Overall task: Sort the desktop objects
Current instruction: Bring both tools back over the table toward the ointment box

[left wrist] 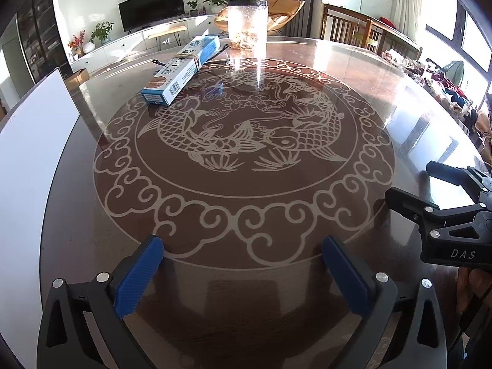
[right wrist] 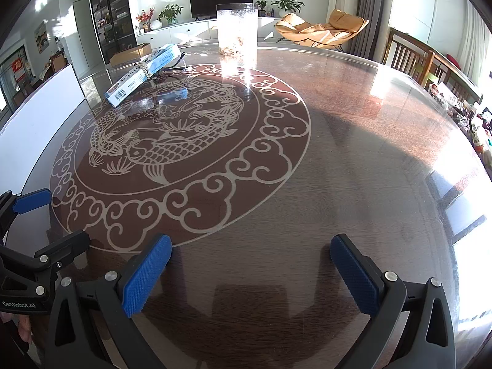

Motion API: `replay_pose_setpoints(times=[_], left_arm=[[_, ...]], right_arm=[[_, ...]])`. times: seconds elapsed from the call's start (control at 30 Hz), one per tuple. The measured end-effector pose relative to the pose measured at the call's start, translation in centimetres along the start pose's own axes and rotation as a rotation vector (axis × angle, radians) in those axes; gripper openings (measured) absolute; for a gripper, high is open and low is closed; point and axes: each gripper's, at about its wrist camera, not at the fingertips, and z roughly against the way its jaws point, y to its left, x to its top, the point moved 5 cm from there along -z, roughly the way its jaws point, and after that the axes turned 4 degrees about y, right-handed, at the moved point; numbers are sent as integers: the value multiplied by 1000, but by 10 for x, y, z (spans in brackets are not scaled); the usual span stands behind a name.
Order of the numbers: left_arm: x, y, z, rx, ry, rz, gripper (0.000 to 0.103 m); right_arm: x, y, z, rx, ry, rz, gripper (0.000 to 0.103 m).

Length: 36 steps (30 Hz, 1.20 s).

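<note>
A long blue and white box (left wrist: 184,67) with a rubber band around it lies on the far left of the round table (left wrist: 384,98); it shows in the right wrist view too, the box (right wrist: 144,72). A black pen-like item (left wrist: 158,62) lies under it. A clear plastic jar (left wrist: 247,24) with a dark lid stands at the far edge, also the jar (right wrist: 236,29). My left gripper (left wrist: 243,246) is open over the near table with nothing between its blue pads. My right gripper (right wrist: 250,246) is open too, empty, and appears in the left wrist view at the right (left wrist: 409,184).
A white board (left wrist: 33,160) stands on the table's left edge, also the board (right wrist: 40,110). The glass top carries a fish pattern (left wrist: 246,123). Wooden chairs (left wrist: 353,27) and cluttered goods (left wrist: 455,86) sit beyond the far right rim.
</note>
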Motion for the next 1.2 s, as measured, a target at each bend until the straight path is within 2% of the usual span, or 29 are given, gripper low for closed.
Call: replay_pose_setpoints(times=[0.27,0.9,1.03,1.2], left_arm=[[-1,0,1,-34,28,-64,103],[-4,0,1,-44,35,-78,103],[-5,3,2,-43,64,-80,103],[-2,15,10,-39,31,-67,103]], right_arm=[[0,0,0,0,0,0,103],[0,0,0,0,0,0,103],[0,0,0,0,0,0,103],[0,0,0,0,0,0,103]])
